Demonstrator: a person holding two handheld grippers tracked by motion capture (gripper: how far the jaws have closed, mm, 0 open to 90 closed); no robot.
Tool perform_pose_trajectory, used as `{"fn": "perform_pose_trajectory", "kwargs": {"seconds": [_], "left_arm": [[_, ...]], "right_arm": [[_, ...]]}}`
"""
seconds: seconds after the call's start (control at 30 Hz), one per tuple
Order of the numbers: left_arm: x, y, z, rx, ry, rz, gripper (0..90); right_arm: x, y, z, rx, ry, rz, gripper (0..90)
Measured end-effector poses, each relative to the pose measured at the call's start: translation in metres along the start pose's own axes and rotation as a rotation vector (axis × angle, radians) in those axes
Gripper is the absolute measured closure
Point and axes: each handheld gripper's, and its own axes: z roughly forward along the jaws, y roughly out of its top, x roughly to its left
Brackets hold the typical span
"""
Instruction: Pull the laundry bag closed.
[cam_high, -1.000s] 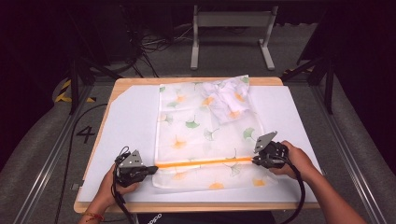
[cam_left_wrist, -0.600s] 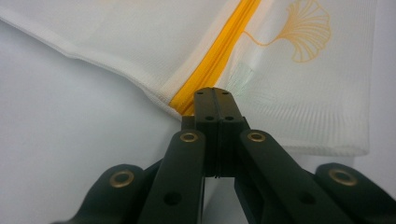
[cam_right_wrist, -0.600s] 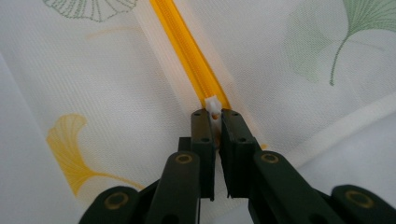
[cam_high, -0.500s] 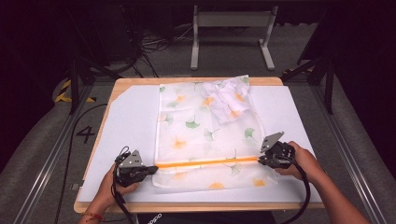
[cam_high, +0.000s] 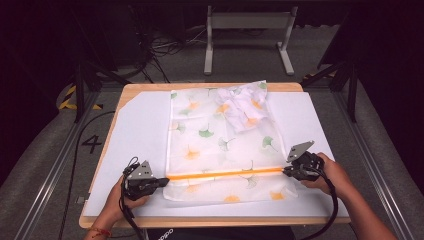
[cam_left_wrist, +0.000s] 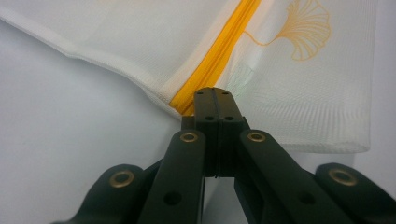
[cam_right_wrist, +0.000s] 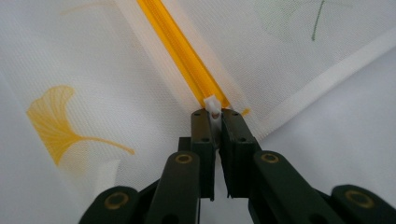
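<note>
A white mesh bag (cam_high: 220, 140) printed with ginkgo leaves lies flat on the table, an orange zipper (cam_high: 225, 174) running across its near end. My left gripper (cam_high: 162, 181) is shut on the bag's edge at the zipper's left end (cam_left_wrist: 187, 100). My right gripper (cam_high: 286, 171) is shut on the white zipper pull (cam_right_wrist: 212, 105) at the right end of the zipper (cam_right_wrist: 177, 46). A crumpled leaf-print cloth (cam_high: 242, 105) bulges at the bag's far right corner.
A white sheet (cam_high: 135, 135) covers the wooden table (cam_high: 210, 220), whose near edge lies just behind both hands. A metal stand (cam_high: 247, 30) and cables (cam_high: 165, 47) sit on the floor beyond the far edge.
My right gripper has slid a little to the right along the zipper line with the pull in it. The left gripper has stayed where it was.
</note>
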Motion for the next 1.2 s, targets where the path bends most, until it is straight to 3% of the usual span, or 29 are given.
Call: {"fn": "perform_pose_trajectory", "kwargs": {"seconds": [0.37, 0.6, 1.0, 1.2], "left_arm": [[0.0, 0.0, 0.0, 0.0, 0.0, -0.001, 90.0], [-0.001, 0.0, -0.001, -0.001, 0.011, 0.008, 90.0], [0.0, 0.0, -0.003, -0.004, 0.007, -0.008, 90.0], [-0.001, 0.0, -0.006, 0.009, 0.025, 0.001, 90.0]], "right_arm": [[-0.001, -0.006, 0.001, -0.04, 0.006, 0.019, 84.2], [0.003, -0.007, 0.0, -0.059, -0.023, 0.01, 84.0], [0.007, -0.013, -0.003, -0.11, -0.033, 0.024, 83.7], [0.008, -0.013, -0.005, -0.127, -0.039, 0.033, 83.4]]}}
